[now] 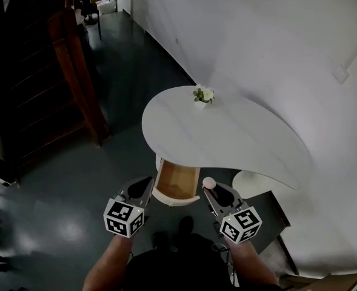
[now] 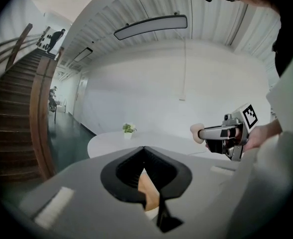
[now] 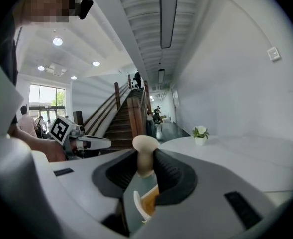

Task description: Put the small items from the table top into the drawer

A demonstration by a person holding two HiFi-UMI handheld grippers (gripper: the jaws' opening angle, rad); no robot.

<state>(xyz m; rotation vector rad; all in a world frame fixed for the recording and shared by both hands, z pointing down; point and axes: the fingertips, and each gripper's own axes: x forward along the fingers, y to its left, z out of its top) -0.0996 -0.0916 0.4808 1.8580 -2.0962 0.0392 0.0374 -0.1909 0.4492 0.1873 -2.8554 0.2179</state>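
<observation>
My right gripper point(image 1: 211, 188) is shut on a small cream mushroom-shaped item point(image 1: 209, 182), whose rounded head sticks up above the jaws point(image 3: 145, 144). It hovers just right of the open wooden drawer point(image 1: 176, 200), which is pulled out from under the white table point(image 1: 239, 138). My left gripper point(image 1: 144, 183) hangs left of the drawer with its jaw tips together and nothing between them. The drawer's wooden inside point(image 2: 147, 189) shows past them. In the left gripper view the right gripper point(image 2: 206, 133) and its cream item point(image 2: 196, 131) are at the right.
A small white pot with a plant point(image 1: 203, 94) stands at the table's far edge. A wooden staircase point(image 1: 75, 77) rises at the left over dark floor. A white wall runs along the right. A round white base point(image 1: 254, 183) sits under the table.
</observation>
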